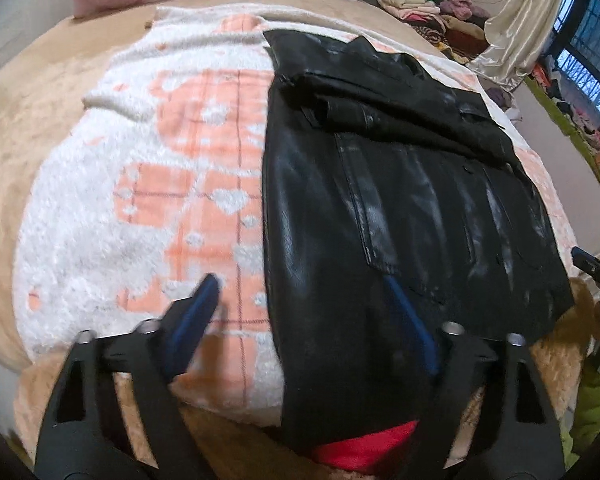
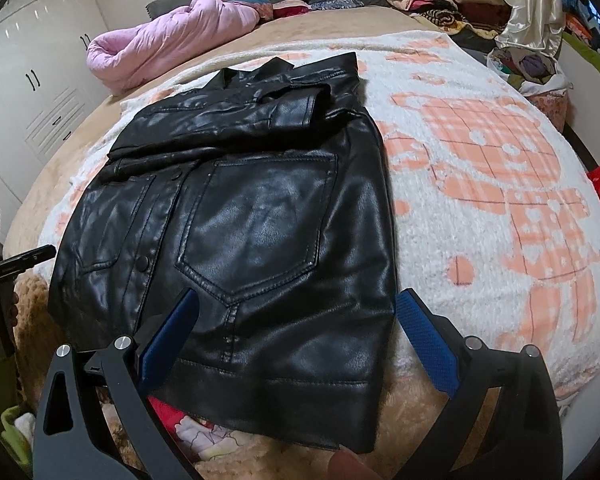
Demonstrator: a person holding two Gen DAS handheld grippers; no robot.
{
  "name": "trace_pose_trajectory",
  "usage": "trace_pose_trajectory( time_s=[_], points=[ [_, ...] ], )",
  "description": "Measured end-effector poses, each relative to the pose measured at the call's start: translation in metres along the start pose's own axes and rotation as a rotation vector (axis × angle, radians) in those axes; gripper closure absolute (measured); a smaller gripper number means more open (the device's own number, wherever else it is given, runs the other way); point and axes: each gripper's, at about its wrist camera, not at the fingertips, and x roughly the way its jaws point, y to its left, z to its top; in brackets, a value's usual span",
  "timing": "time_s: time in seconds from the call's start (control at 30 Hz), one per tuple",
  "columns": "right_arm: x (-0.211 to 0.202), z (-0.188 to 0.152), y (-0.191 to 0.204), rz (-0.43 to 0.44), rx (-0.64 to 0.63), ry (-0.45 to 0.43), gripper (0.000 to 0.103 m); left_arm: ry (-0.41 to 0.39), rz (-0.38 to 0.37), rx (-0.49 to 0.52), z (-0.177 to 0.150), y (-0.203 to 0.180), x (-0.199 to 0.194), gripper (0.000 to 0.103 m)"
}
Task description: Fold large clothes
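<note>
Jacket (image 2: 252, 208), one, black, lies folded at frame centre on my one white-and-orange blanket (image 2: 480, 184). Left gripper (image 1: 300, 304) stands wide over its lower left edge; right gripper (image 2: 296, 312) gapes across its lower right corner, neither holding anything. One pink quilt (image 2: 168, 48) sits upper left.

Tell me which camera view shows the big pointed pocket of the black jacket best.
The right wrist view: the pocket lies whole, sharp and central on the black jacket. The left wrist view shows that jacket blurred, and the pocket cannot be told there.
</note>
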Motion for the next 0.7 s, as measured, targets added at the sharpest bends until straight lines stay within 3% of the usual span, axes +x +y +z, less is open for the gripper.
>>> trace_pose_trajectory(
  time_s=[0.07,0.33,0.6,0.7],
  points=[
    [0.000,-0.003,-0.002,0.009,-0.003,0.009,0.004,0.021,-0.026,-0.007,-0.004,0.000,0.003,0.048],
    [0.004,-0.016,-0.011,0.019,-0.007,0.071,0.005,0.094,-0.085,-0.039,-0.026,0.004,0.015,0.048],
    [0.033,-0.023,-0.009,-0.036,-0.085,0.229,0.012,0.113,-0.093,-0.033,-0.038,0.002,0.015,0.038],
    [0.041,-0.022,-0.008,-0.019,-0.100,0.260,0.015,0.114,-0.100,-0.047,-0.041,0.002,0.014,0.035]
  ],
)
